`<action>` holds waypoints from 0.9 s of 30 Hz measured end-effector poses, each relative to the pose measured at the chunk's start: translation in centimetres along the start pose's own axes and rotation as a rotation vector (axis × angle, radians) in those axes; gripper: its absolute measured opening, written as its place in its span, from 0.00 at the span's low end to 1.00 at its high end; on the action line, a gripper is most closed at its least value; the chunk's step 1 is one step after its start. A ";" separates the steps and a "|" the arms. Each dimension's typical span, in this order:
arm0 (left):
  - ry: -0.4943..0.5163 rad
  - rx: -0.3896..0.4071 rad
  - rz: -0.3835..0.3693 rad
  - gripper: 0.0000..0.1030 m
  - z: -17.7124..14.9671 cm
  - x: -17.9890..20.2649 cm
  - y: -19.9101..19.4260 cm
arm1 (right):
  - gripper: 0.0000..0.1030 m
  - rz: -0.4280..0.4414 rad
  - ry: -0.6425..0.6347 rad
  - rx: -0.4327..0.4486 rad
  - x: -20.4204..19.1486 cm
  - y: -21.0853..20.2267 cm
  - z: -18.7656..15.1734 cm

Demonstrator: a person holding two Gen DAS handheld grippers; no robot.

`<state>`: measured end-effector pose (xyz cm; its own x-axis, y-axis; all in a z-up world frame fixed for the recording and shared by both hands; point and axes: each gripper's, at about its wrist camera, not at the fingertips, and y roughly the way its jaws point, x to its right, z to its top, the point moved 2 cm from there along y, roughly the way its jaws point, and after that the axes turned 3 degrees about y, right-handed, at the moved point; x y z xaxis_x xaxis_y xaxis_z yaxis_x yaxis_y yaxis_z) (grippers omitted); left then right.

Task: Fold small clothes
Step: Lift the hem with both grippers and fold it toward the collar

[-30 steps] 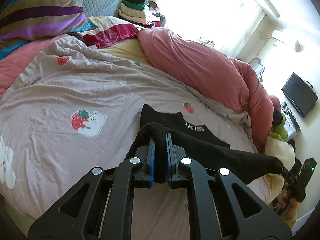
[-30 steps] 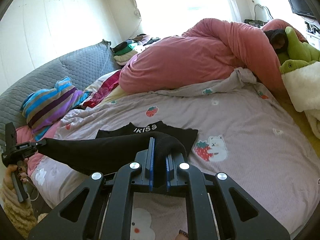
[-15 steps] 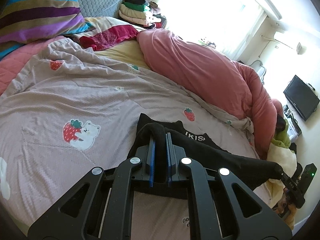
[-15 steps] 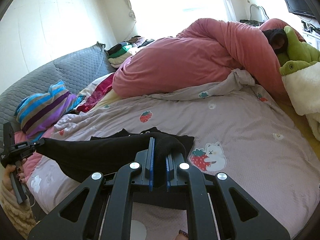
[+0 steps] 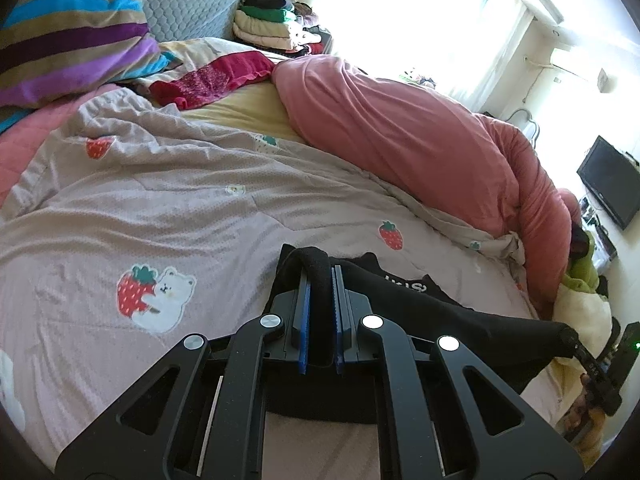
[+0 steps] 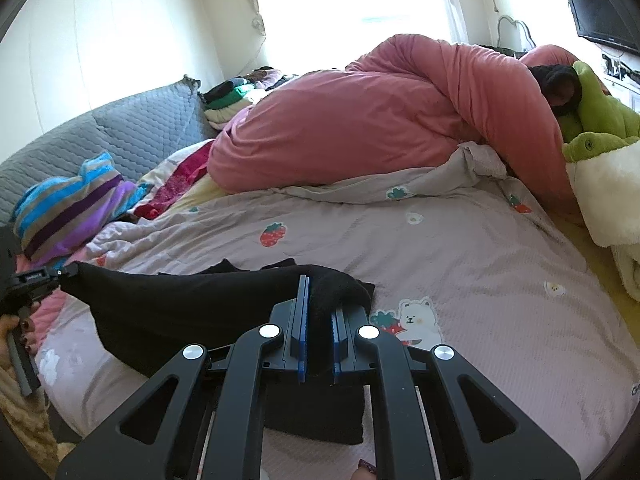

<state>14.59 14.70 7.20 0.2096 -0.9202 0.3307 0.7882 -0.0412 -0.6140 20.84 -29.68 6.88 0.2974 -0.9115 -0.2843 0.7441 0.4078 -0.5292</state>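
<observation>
A small black garment [image 5: 440,316] with white lettering hangs stretched between my two grippers above the lilac strawberry-print quilt [image 5: 160,208]. My left gripper [image 5: 320,276] is shut on one corner of it, black cloth bunched between the blue pads. At the far right of the left wrist view the right gripper [image 5: 568,336] pinches the other corner. In the right wrist view my right gripper [image 6: 318,288] is shut on the black garment [image 6: 192,304], and the left gripper [image 6: 66,272] holds the far end at the left edge. The garment's far part lies on the quilt [image 6: 460,248].
A rolled pink duvet [image 5: 400,132] lies across the far side of the bed. A striped pillow [image 5: 72,36] and grey headboard sit at the back left, with a stack of folded clothes [image 5: 272,28]. A green plush toy [image 6: 592,120] and a cream blanket lie at the right.
Both grippers have carried the held edge forward over the bed, so more of the garment's lettered far part is now covered by the raised cloth. Both grips are unchanged.
</observation>
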 end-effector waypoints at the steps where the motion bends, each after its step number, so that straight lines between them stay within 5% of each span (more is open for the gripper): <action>1: 0.003 -0.002 0.002 0.03 0.1 0.0 0.3 | 0.07 -0.002 0.000 0.000 0.1 0.3 0.0; 20: 0.037 -0.094 0.090 0.06 -1.5 -0.9 8.2 | 0.09 -0.083 0.026 -0.128 2.0 7.9 -2.0; 22: 0.028 -0.091 0.091 0.10 -1.5 -1.2 8.2 | 0.16 -0.093 0.026 -0.142 2.0 8.5 -2.4; 24: 0.020 -0.086 0.083 0.18 -1.5 -1.3 7.9 | 0.43 -0.117 0.020 -0.140 1.9 8.6 -2.6; 27: 0.033 -0.080 0.089 0.19 -1.7 -1.3 7.4 | 0.46 -0.131 0.012 -0.123 1.7 8.3 -2.7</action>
<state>19.21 14.91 1.03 0.2568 -0.9337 0.2495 0.7181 0.0115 -0.6959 25.96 -27.70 -0.14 0.1950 -0.9567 -0.2160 0.6971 0.2901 -0.6557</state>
